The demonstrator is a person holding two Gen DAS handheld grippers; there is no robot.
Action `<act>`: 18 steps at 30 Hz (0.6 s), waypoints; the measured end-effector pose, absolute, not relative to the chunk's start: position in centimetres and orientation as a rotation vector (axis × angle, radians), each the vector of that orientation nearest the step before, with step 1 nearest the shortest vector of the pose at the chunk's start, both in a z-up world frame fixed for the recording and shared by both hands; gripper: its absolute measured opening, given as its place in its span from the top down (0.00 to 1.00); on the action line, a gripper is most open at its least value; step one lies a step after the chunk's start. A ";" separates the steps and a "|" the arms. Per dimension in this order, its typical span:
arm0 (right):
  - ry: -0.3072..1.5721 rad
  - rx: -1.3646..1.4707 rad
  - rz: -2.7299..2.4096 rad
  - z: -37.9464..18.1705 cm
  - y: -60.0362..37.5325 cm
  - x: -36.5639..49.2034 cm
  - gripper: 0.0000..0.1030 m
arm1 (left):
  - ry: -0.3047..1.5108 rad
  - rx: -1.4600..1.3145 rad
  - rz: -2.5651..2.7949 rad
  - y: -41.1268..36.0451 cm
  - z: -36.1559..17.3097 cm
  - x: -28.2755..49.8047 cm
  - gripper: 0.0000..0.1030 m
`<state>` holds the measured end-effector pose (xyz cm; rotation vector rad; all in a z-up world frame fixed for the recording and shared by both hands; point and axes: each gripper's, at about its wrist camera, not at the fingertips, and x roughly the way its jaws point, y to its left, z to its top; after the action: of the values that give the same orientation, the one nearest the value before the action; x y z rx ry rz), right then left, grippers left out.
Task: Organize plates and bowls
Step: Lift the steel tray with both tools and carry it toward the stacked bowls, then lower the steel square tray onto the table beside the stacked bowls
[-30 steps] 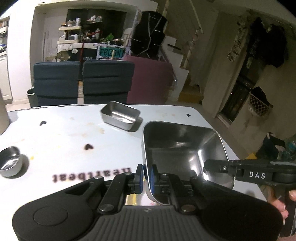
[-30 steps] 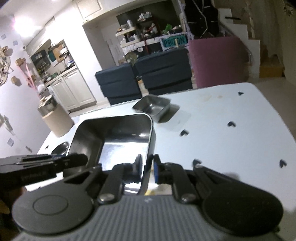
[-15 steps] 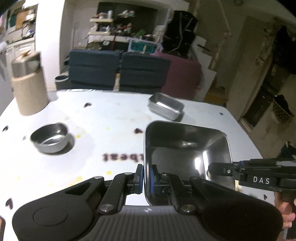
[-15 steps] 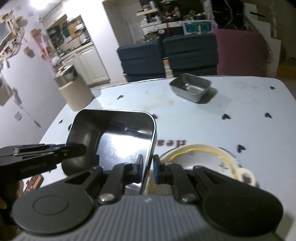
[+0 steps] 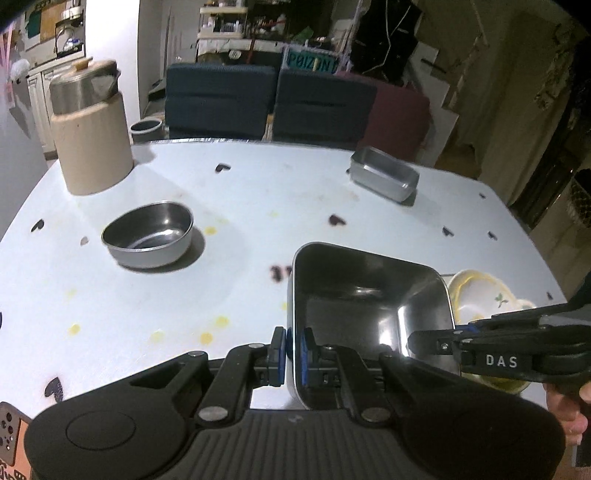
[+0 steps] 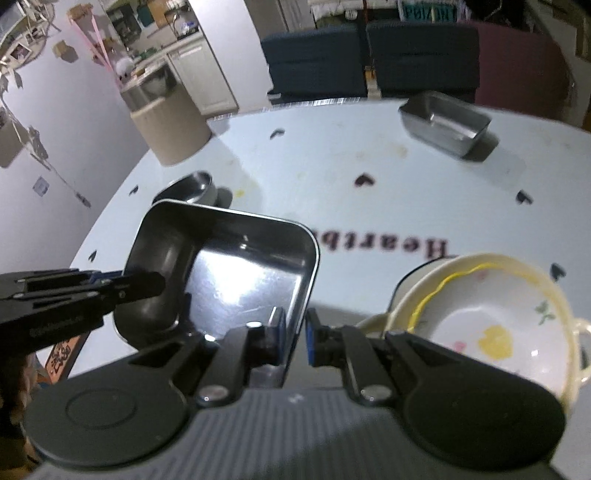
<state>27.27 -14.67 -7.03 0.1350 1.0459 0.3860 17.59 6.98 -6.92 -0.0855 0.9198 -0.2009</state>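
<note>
Square steel tray (image 5: pixel 369 306) carried level above the counter (image 5: pixel 258 206), left gripper (image 5: pixel 293 354) fingers pinching its 9 o'clock wall, right gripper (image 6: pixel 295 338) fingers pinching the 3 o'clock wall, probably for balance; floral bowl (image 6: pixel 491 325) at 3 o'clock.

A lived-in home: white kitchen cabinets (image 6: pixel 207 74) at far left, dark blue chairs (image 5: pixel 221 99) behind the desk (image 5: pixel 258 206), cluttered shelves (image 5: pixel 236 26) beyond, a staircase (image 5: pixel 461 66) at right.
</note>
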 end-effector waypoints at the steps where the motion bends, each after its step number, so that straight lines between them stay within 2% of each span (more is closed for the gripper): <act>1: 1.066 0.136 0.386 -7.5 -14.2 27.6 0.87 | 0.927 -0.084 -0.199 7.2 -7.1 17.8 0.92; 18: 1.164 0.089 0.403 -12.6 -9.3 29.2 0.87 | 1.062 -0.048 -0.145 8.8 -11.5 19.5 0.92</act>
<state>29.17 -9.29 -12.65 0.0885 1.1637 0.4026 19.53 8.85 -11.50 -0.0484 1.0621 -0.1446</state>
